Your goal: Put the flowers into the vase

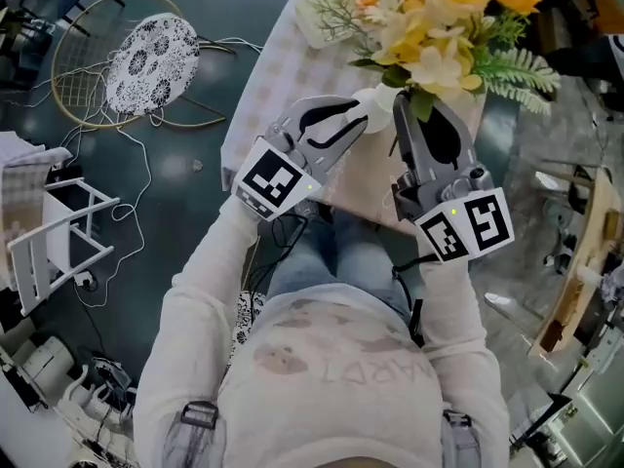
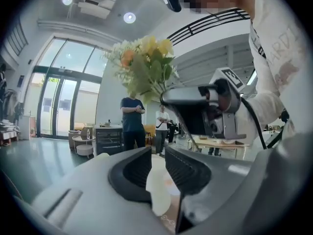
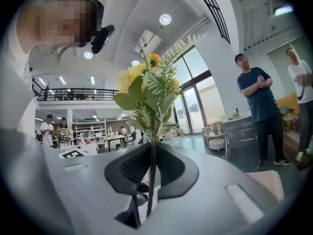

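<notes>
Gripping the flowers (image 1: 444,27) by the stem in the right gripper (image 3: 150,165), jaws nearly closed on it, blooms on top. Pinching the vase (image 2: 159,195) in the left gripper (image 2: 156,165), just left of that stem. Probably just needs lining the stem end over the mouth.

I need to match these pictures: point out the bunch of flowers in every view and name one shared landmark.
Head view: flowers at top right, above the right gripper.
Left gripper view: flowers upper centre, above the right gripper.
Right gripper view: flowers centre, stem clamped in its own jaws.
Shared landmark: the right gripper.
</notes>
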The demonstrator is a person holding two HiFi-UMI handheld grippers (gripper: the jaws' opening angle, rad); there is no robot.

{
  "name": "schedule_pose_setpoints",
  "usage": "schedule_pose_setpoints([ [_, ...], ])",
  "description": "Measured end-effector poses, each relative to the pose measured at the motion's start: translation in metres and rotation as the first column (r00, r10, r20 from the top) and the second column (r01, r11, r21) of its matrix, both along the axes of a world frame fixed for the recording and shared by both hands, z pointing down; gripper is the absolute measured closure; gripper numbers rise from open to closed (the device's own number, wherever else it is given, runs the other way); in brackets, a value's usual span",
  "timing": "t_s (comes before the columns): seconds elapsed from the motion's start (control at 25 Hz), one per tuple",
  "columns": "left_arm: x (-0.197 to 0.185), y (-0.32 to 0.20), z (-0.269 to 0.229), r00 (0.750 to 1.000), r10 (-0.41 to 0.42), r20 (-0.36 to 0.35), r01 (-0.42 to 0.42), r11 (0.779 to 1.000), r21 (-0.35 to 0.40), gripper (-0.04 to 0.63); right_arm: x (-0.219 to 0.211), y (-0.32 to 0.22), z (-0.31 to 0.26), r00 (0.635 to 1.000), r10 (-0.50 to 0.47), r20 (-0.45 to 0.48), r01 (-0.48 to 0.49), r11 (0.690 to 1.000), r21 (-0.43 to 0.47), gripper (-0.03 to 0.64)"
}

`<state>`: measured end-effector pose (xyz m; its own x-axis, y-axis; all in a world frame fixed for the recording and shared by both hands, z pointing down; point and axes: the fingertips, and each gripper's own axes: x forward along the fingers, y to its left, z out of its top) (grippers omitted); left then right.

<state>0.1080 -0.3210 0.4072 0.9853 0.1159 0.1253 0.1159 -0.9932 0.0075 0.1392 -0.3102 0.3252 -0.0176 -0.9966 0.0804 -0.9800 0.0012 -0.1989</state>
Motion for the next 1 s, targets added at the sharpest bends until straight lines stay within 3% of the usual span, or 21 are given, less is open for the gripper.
schedule_pose_setpoints([
  [0.24,0.033,0.002,0.051,0.991,0.081,0.107,-0.084,0.996,0.031,0.437,0.019,-0.003,0.0,1.0,0.016,-0.016,-0.016,1.0,0.013,0.558],
  [0.52,0.06,0.006,0.095,0.972,0.147,0.182,-0.147,0.989,-0.012,0.343,0.041,-0.014,0.006,1.0,0.015,0.002,-0.015,1.0,0.024,0.558],
  [0.72,0.073,0.008,0.108,0.971,0.137,0.195,-0.139,0.99,-0.006,0.341,0.054,-0.021,0.024,1.0,0.007,0.019,-0.008,1.0,0.013,0.558],
  [0.84,0.076,0.004,0.108,0.977,0.11,0.181,-0.109,0.994,-0.016,0.387,0.059,-0.026,0.033,1.0,0.003,0.029,-0.003,1.0,0.012,0.558],
  [1.0,0.076,0.002,0.108,0.979,0.109,0.174,-0.107,0.994,-0.024,0.39,0.068,-0.036,0.035,0.999,0.009,0.036,-0.011,0.999,0.043,0.558],
])
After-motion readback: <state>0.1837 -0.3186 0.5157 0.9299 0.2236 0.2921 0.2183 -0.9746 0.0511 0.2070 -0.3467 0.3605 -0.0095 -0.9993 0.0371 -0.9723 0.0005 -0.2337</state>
